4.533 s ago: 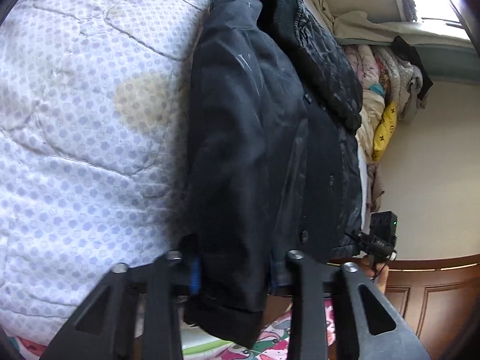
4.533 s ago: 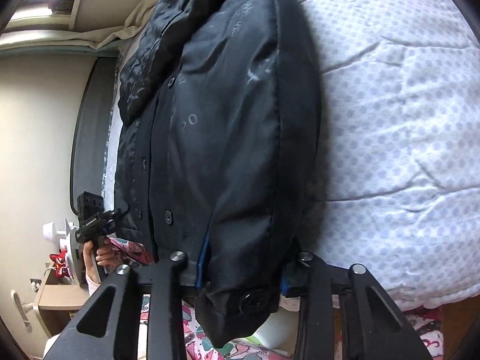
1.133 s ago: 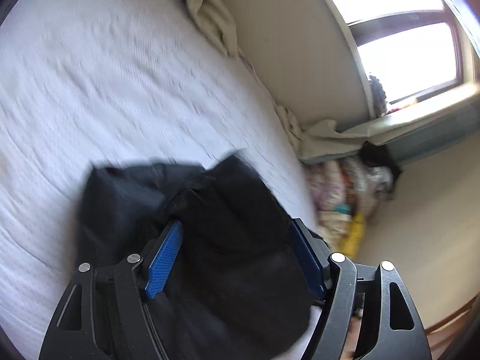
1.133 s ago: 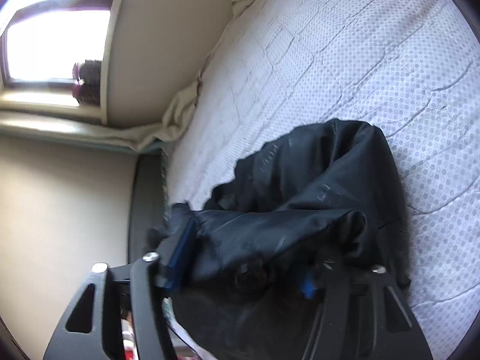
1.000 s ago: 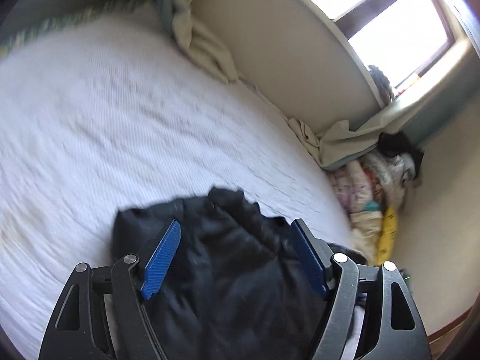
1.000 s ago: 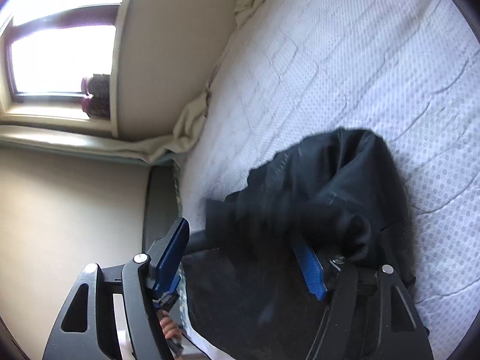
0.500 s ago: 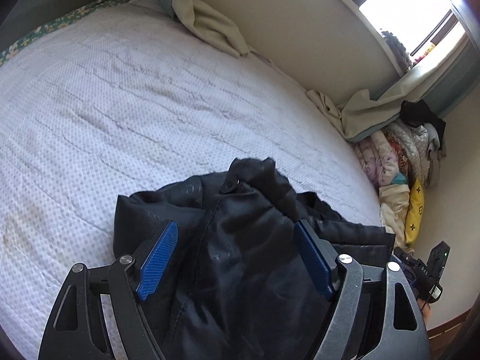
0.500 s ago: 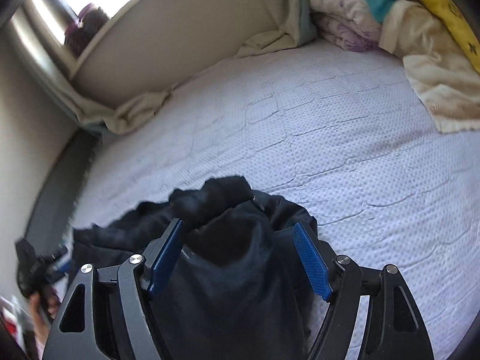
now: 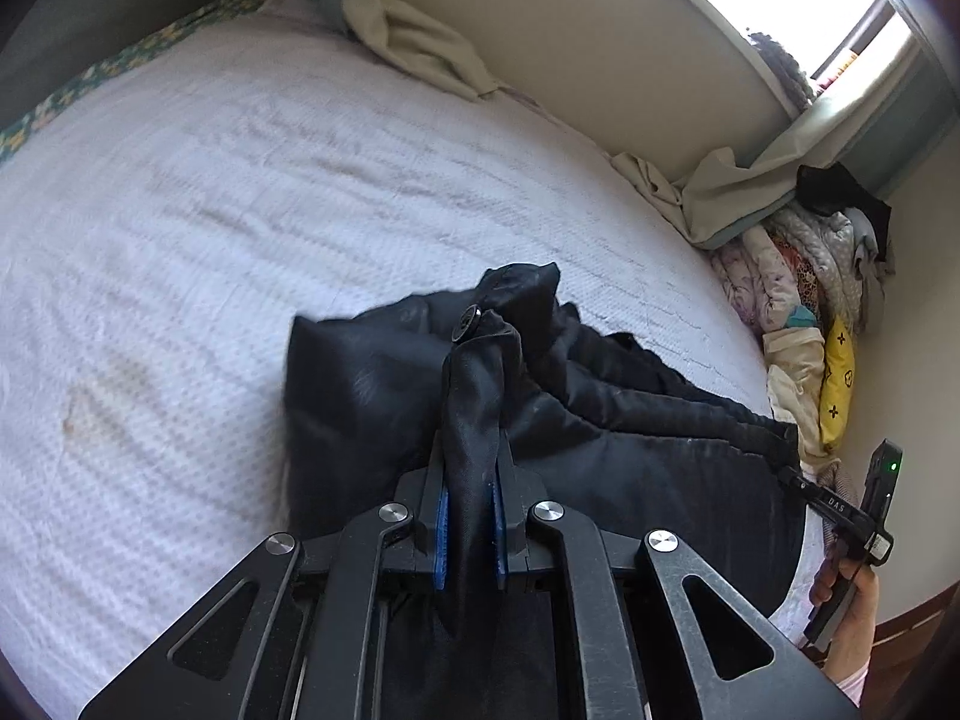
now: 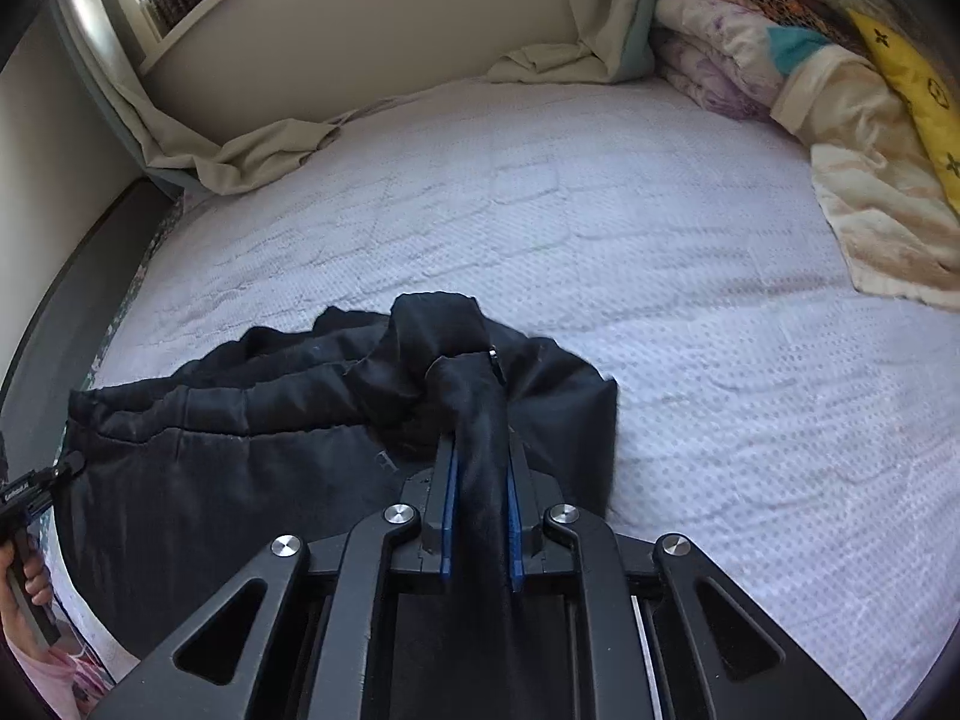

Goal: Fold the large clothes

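Jacket lay bunched on the bed at its near edge, long axis running left-right across the edge, bulk of it stretched between the two tools. Left tool was clamped tight on a pinched ridge of fabric at the jacket's left end, snap button just past the pads; the cloth rose straight out of the blue pads toward the far side. Right tool was likewise closed hard on a fold at the right end, nothing else between the pads. Each tool sat right on its own corner, so neither was nearer overall. Open mattress lay far of the jacket in both views; bedding pile sat at the far right, well apart. My read: next move likely carries both pinched corners together, away from the near edge, and the slack middle could sag or bunch.
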Demonstrator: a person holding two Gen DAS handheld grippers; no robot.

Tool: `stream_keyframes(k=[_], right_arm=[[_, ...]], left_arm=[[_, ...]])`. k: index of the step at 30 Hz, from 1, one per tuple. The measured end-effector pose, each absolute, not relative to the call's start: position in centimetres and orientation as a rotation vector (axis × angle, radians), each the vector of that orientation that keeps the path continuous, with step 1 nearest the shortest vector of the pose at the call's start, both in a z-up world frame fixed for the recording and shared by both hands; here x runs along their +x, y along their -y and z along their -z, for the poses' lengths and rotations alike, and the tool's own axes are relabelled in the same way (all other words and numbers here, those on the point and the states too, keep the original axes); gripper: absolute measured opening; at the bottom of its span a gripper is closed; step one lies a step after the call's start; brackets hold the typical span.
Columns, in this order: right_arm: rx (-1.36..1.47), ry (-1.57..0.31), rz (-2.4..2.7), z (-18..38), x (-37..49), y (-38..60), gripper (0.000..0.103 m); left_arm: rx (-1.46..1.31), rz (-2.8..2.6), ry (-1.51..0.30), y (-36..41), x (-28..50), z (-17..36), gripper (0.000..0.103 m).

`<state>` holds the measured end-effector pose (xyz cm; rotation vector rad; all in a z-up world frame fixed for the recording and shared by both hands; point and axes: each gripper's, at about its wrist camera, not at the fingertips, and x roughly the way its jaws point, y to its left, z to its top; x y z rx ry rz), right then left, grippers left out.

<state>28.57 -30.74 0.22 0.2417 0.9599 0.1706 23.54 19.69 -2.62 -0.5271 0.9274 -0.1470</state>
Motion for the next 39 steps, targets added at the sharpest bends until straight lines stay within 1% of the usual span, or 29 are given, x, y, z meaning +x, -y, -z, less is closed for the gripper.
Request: stream_keyframes(k=[2,6,9,10,13,14,15,16,17,18,19,20,22,23,24,25,26,27,28,29,30,32,35,36,39], right_arm=[[0.268,-0.995,-0.171,0.6,27.7,31.1,0.009],[0.263,-1.037,-0.159,2.1,26.4,30.9,0.008],[0.256,-1.067,-0.142,3.7,26.0,30.7,0.01],[0.25,-1.078,-0.138,4.5,26.1,30.7,0.01],[0.239,-1.075,-0.125,5.8,26.3,30.5,0.015],[0.249,-1.062,-0.121,5.7,26.2,30.6,0.018],[0.268,-1.058,-0.114,5.4,26.1,31.0,0.029],[0.282,-1.067,-0.091,5.1,25.9,31.6,0.041],[0.305,-1.077,-0.07,4.9,25.8,32.2,0.072],[0.352,-1.073,-0.073,4.4,25.6,33.1,0.081],[0.406,-1.056,-0.089,3.7,25.3,34.0,0.081],[0.429,-1.037,-0.088,3.0,25.1,34.5,0.08],[0.411,-0.954,-0.059,0.9,24.3,35.1,0.08],[0.369,-0.893,-0.042,-0.4,23.9,34.8,0.078],[0.321,-0.836,-0.037,-1.5,23.5,34.2,0.075],[0.261,-0.777,-0.053,-2.6,23.1,33.0,0.072],[0.228,-0.751,-0.075,-3.1,22.9,32.1,0.066],[0.185,-0.727,-0.115,-3.5,22.7,30.7,0.056],[0.147,-0.719,-0.152,-3.6,22.8,29.5,0.051],[0.101,-0.722,-0.179,-3.4,22.9,28.0,0.041],[0.067,-0.73,-0.189,-3.0,23.0,27.0,0.034],[0.012,-0.769,-0.193,-1.6,24.0,25.4,0.027],[-0.035,-0.853,-0.129,1.3,25.8,24.7,0.026],[-0.027,-0.88,-0.133,2.2,26.3,24.9,0.022],[0.004,-0.919,-0.145,4.3,26.8,25.3,0.02]], left_arm=[[-0.569,0.154,-0.965,-20.2,23.3,3.8,0.012],[-0.557,0.126,-1.031,-19.7,22.9,6.3,0.012],[-0.525,0.118,-1.053,-19.1,22.8,7.4,0.016],[-0.519,0.115,-1.059,-18.9,22.9,7.9,0.019],[-0.509,0.101,-1.069,-18.5,23.4,8.8,0.023],[-0.518,0.097,-1.061,-18.5,23.5,8.6,0.025],[-0.533,0.096,-1.054,-18.7,23.5,8.2,0.026],[-0.543,0.092,-1.051,-18.8,23.6,7.8,0.029],[-0.557,0.083,-1.039,-19.2,23.5,7.0,0.039],[-0.564,0.076,-1.022,-19.5,23.3,6.4,0.045],[-0.566,0.059,-0.992,-19.9,22.9,5.6,0.057],[-0.543,0.023,-0.949,-20.1,22.6,4.4,0.063],[-0.446,-0.044,-0.854,-19.7,21.9,2.2,0.064],[-0.392,-0.05,-0.795,-18.8,21.6,0.9,0.067],[-0.376,-0.028,-0.768,-18.3,21.5,0.3,0.069],[-0.369,0.039,-0.744,-17.0,21.6,-0.2,0.073],[-0.367,0.101,-0.747,-15.9,21.8,-0.4,0.076],[-0.36,0.147,-0.758,-14.8,22.1,-0.2,0.077],[-0.344,0.172,-0.772,-13.8,22.3,0.0,0.078],[-0.298,0.177,-0.8,-12.4,22.8,0.5,0.078],[-0.268,0.167,-0.815,-11.8,22.9,0.9,0.078],[-0.2,0.11,-0.872,-11.2,23.8,2.5,0.078],[-0.193,0.028,-0.97,-11.9,25.0,5.8,0.078],[-0.201,0.025,-0.983,-11.9,25.1,6.5,0.078],[-0.119,0.029,-0.971,-11.0,24.4,7.2,0.078]])
